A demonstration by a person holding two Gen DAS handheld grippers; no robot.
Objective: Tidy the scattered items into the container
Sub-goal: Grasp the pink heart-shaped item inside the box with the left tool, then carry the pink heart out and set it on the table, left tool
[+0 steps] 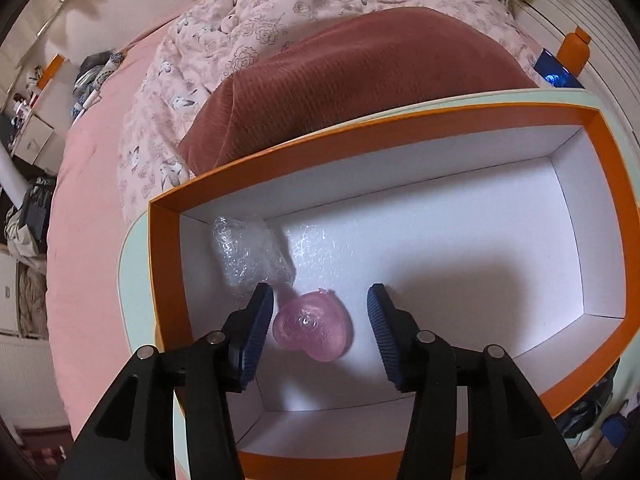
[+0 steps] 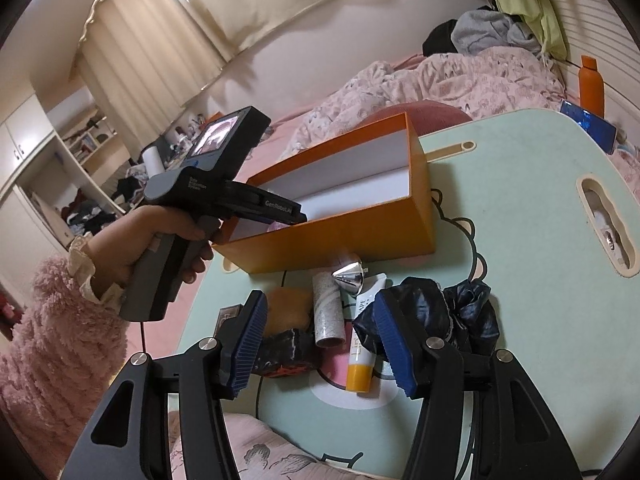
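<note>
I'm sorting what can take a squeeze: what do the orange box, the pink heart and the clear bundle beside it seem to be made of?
Orange box: likely rigid cardboard, matte orange outside, white inside, with crisp folded corners.
Pink heart: probably translucent plastic or resin; it is glossy, with bright highlights.
Clear bundle: looks like bubble wrap, a crinkled shiny film with small round bumps.

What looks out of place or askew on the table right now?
Nothing spilled or damaged. Several items lie jumbled outside the orange box: a yellow-capped tube, a cardboard roll, a silver cone tipped on its side, and a crumpled black bag. Inside, the pink heart and bubble wrap look settled.
</note>
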